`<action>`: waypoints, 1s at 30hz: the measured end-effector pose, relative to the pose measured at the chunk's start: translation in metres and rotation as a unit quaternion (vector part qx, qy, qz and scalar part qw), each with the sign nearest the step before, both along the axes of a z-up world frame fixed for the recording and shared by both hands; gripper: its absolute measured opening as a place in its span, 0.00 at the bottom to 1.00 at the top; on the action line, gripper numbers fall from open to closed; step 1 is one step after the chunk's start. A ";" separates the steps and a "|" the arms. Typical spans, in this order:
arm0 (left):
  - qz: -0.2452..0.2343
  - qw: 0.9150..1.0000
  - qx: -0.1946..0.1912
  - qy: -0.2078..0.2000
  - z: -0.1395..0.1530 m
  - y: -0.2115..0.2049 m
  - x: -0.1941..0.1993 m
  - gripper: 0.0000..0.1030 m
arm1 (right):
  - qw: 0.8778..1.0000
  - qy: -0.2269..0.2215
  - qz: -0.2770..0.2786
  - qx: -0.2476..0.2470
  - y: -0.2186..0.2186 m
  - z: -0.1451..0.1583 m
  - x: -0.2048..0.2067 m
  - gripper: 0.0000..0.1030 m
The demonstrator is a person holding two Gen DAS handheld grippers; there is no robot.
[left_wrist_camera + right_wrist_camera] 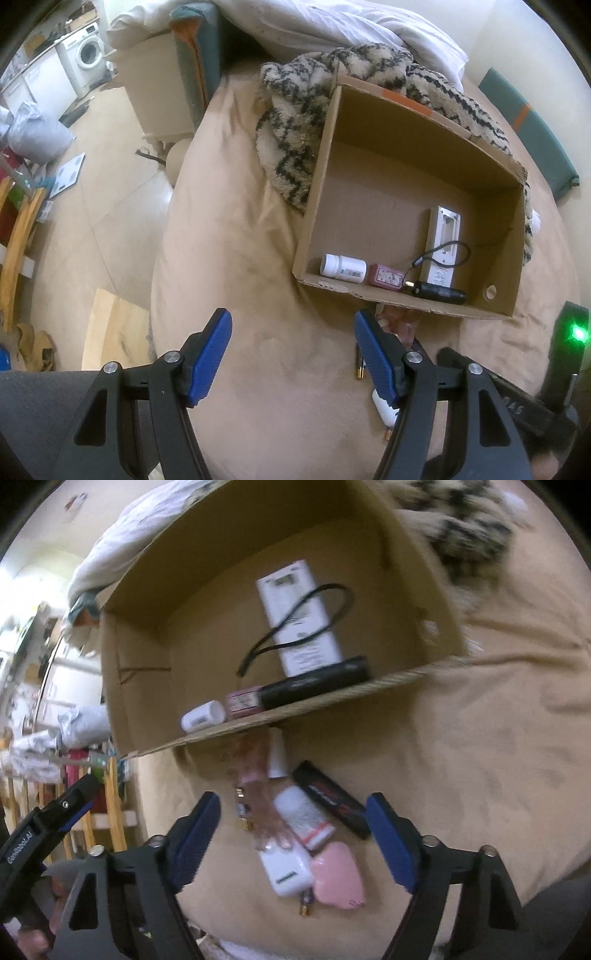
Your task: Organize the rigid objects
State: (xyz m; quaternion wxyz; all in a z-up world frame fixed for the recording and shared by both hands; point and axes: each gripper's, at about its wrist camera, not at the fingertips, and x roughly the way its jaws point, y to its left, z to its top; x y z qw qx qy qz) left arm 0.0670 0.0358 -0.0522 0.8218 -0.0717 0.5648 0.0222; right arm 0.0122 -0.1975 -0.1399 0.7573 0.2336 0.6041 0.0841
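Both grippers hanging wide and empty, right gripper [293, 823] lining up over the pile [306, 834] outside the box [332, 696]: probably picking next, left gripper [293, 345] idling.

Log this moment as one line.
left tongs open, empty | right tongs open over bed clutter | cardboard box holds pill bottle, black flashlight

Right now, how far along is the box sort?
Done: white bottle, pink box, black flashlight and white remote lie in the cardboard box. In hand: nothing; left gripper and right gripper are open. Left: white charger, pink case, black pack outside.
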 end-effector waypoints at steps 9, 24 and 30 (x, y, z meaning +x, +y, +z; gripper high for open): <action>0.045 0.998 0.021 -0.030 0.011 0.015 0.003 0.64 | 0.976 -0.026 0.144 -0.160 0.084 -0.020 0.015 0.81; 0.041 0.999 0.017 -0.015 0.004 0.015 0.005 0.64 | 0.976 -0.049 0.154 -0.149 0.079 -0.017 0.005 0.43; 0.039 0.999 0.021 -0.004 -0.003 0.015 0.005 0.64 | 0.967 -0.105 0.180 -0.144 0.069 0.019 -0.017 0.02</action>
